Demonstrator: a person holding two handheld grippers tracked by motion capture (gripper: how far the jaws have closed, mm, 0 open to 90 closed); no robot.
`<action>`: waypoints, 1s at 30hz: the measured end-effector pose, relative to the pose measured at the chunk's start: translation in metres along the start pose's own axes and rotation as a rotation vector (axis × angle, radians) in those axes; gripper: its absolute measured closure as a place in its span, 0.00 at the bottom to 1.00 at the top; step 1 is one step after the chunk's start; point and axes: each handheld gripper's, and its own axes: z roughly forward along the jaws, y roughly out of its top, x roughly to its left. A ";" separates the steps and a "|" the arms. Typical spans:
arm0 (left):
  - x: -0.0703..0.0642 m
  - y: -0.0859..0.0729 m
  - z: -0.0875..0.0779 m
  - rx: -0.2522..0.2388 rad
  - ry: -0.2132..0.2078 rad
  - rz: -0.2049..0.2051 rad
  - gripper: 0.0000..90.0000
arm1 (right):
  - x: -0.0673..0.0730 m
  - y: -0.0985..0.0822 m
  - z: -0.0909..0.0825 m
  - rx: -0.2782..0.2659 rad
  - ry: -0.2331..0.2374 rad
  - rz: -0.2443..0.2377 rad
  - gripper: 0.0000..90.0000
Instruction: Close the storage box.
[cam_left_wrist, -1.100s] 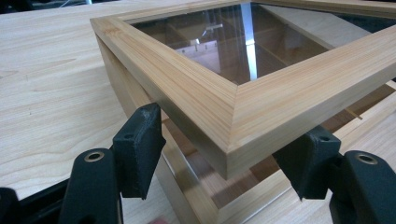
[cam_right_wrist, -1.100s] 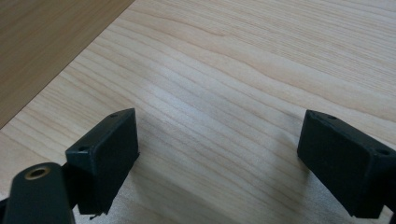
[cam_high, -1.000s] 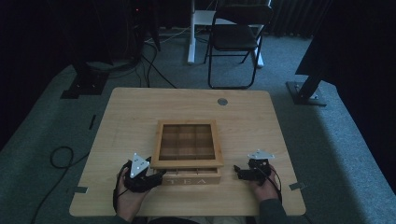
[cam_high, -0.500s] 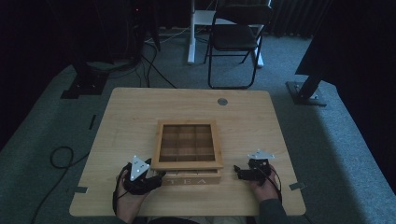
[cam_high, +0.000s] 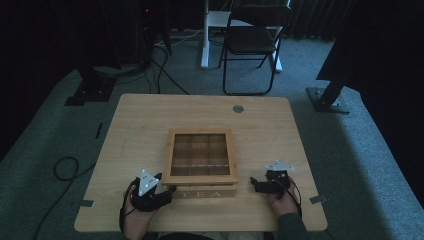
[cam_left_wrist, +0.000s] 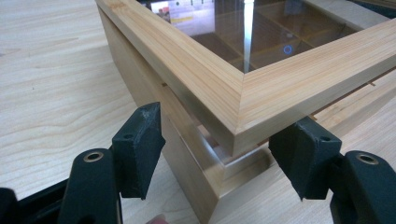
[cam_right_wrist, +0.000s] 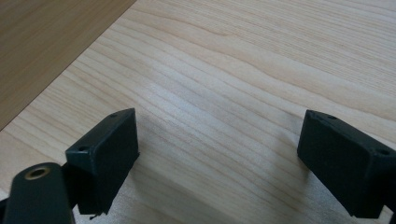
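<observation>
Wooden glass-lidded tea box (cam_high: 201, 160) sits mid-bench, lid apparently just ajar. My left hand-held gripper (cam_left_wrist: 219, 149) straddles its near-left corner, gaping and gripping nothing; my right hand-held gripper (cam_right_wrist: 219, 154) idles wide and empty, so I judge everything remains.

I see a light wooden table (cam_high: 150, 120) standing on a grey-green carpet floor (cam_high: 45, 150). Behind the table, a black folding chair (cam_high: 250, 40) stands near a white post (cam_high: 205, 35). Left of the table, a black cable (cam_high: 62, 167) curls on the floor, and behind it is a dark stand base (cam_high: 92, 92). Right of the table is another dark base (cam_high: 327, 97). The far room is very dark.
</observation>
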 end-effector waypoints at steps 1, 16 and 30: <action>0.000 -0.001 0.000 0.002 0.000 -0.002 0.39 | 0.000 0.000 0.000 0.000 0.000 0.000 0.13; 0.000 -0.007 -0.003 0.004 -0.009 -0.014 0.39 | 0.000 0.000 0.000 0.000 0.000 0.000 0.13; -0.001 -0.013 -0.004 0.024 -0.017 -0.012 0.39 | 0.000 0.000 0.000 0.000 0.000 0.001 0.13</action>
